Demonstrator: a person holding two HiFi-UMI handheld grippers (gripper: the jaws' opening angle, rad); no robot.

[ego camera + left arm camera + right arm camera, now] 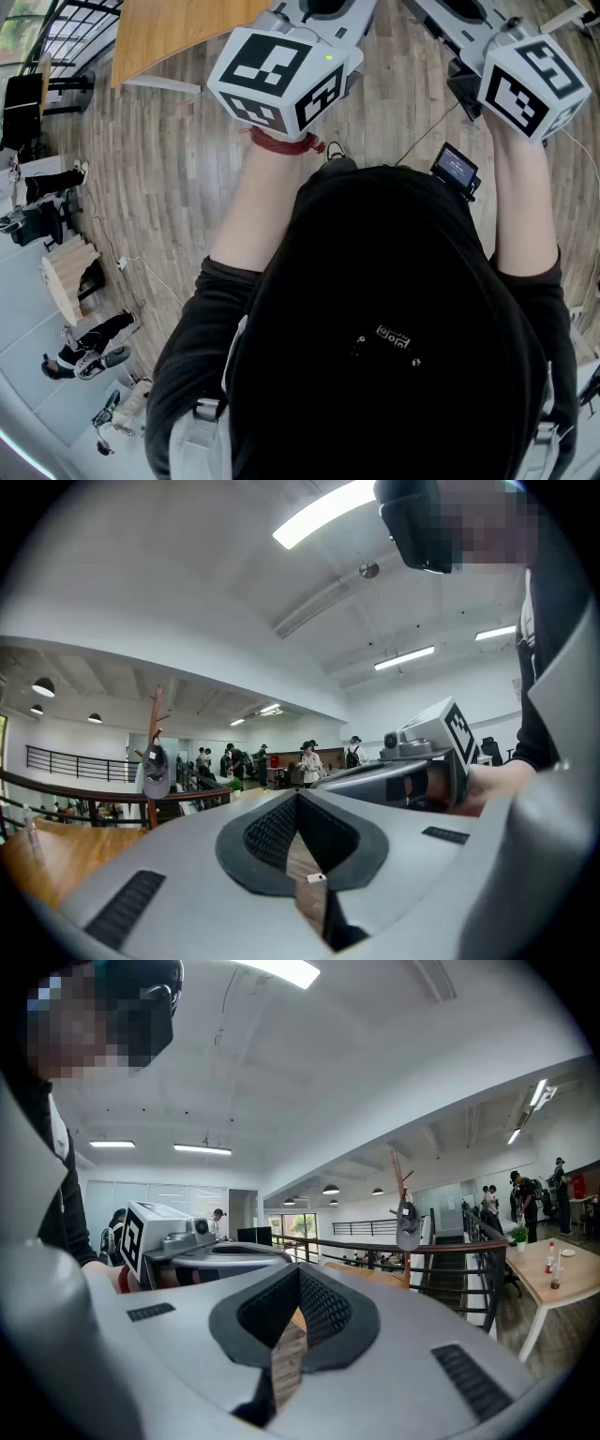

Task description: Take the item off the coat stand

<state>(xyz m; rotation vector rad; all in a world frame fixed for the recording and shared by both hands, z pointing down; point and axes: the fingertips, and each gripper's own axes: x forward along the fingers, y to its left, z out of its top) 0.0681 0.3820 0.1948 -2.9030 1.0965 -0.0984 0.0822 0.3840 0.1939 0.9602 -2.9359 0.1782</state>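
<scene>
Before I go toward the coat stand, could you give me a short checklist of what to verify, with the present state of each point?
1. Left gripper empty: ok, jaws together, nothing between.
2. Right gripper empty: ok, the same.
3. Jaws open for a grasp: not ok, both are shut.
4. Item on the coat stand: ok, a grey cap hangs there.
5. Cap within reach: not ok, it is far across the room.
6. Free path to the stand: cannot tell; a railing runs near it.
</scene>
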